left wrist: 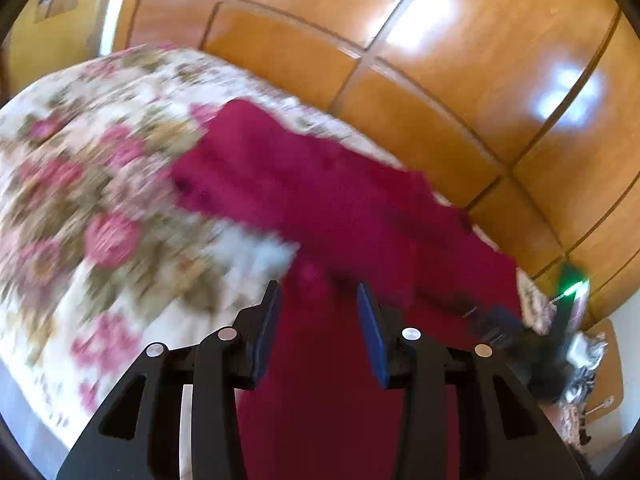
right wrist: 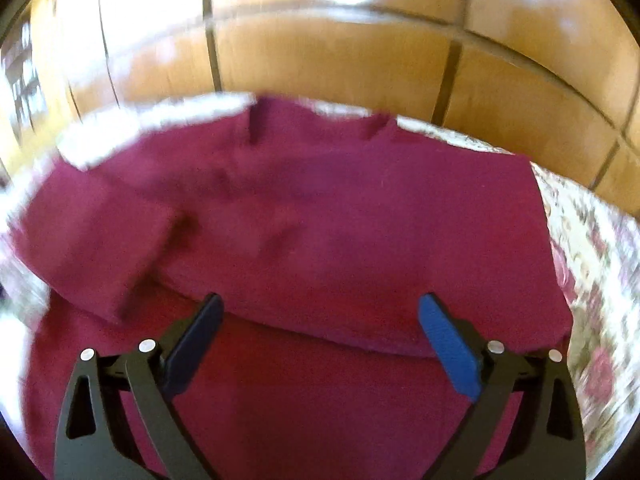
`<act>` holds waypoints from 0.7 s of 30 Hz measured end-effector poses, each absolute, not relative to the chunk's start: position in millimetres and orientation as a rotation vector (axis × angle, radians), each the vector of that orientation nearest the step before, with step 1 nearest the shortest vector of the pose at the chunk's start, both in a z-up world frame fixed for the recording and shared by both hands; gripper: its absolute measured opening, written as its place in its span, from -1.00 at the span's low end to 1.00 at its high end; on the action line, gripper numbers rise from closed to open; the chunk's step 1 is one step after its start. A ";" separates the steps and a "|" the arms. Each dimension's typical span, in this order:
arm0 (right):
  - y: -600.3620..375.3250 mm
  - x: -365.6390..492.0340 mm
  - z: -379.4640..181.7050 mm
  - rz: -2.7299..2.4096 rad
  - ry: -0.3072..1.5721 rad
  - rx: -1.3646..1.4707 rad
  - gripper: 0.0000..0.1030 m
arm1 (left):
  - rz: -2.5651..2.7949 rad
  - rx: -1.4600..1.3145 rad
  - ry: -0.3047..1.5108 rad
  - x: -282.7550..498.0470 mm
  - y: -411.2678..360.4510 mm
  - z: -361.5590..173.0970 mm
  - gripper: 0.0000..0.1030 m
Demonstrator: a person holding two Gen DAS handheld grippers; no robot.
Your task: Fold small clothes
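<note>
From my left wrist view the floral bedspread (left wrist: 100, 184) is smeared by motion blur. The dark, grey-patterned jumble (left wrist: 576, 364) at far right I cannot identify. The crimson knit garment (right wrist: 320, 220) runs off the near edge.

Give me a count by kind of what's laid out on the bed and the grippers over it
Dark red garment: 1
Floral bedspread: 1
Grippers: 2, left gripper and right gripper
Total: 4
</note>
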State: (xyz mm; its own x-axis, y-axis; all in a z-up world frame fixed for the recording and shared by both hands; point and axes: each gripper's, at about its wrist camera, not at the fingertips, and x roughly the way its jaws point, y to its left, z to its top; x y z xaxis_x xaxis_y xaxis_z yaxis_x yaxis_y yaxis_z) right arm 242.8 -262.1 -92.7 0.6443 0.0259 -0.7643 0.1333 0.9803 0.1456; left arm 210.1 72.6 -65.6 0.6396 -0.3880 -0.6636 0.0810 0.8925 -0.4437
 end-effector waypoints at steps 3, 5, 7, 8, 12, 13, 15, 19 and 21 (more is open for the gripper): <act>-245.4 244.9 -89.0 0.068 0.897 0.316 0.71 | -0.239 -0.377 0.864 195.2 80.2 -82.6 -0.25; -228.1 253.8 -95.5 0.138 0.937 0.347 0.70 | -0.231 -0.382 0.877 186.9 83.8 -88.7 -0.25; -205.9 269.7 -108.3 0.169 1.001 0.335 0.41 | -0.238 -0.366 0.871 176.4 81.6 -89.8 -0.25; -196.3 274.1 -112.4 0.168 1.021 0.309 0.12 | -0.236 -0.348 0.865 173.2 79.0 -89.0 -0.25; -171.5 280.4 -99.3 0.187 0.996 0.185 -0.80 | -0.251 -0.306 0.856 166.1 68.4 -87.7 -0.25; -168.9 276.9 -90.6 0.177 0.963 0.156 -0.81 | -0.256 -0.292 0.852 165.8 64.4 -87.5 -0.25; -165.4 270.8 -74.6 0.184 0.908 0.109 -0.91 | -0.267 -0.266 0.848 166.1 57.8 -88.7 -0.25; -167.1 264.2 -57.2 0.183 0.869 0.070 -0.91 | -0.274 -0.204 0.841 164.9 42.1 -90.1 -0.25; -168.7 261.7 -50.8 0.190 0.849 0.073 -0.91 | -0.279 -0.183 0.833 164.0 37.5 -89.5 -0.25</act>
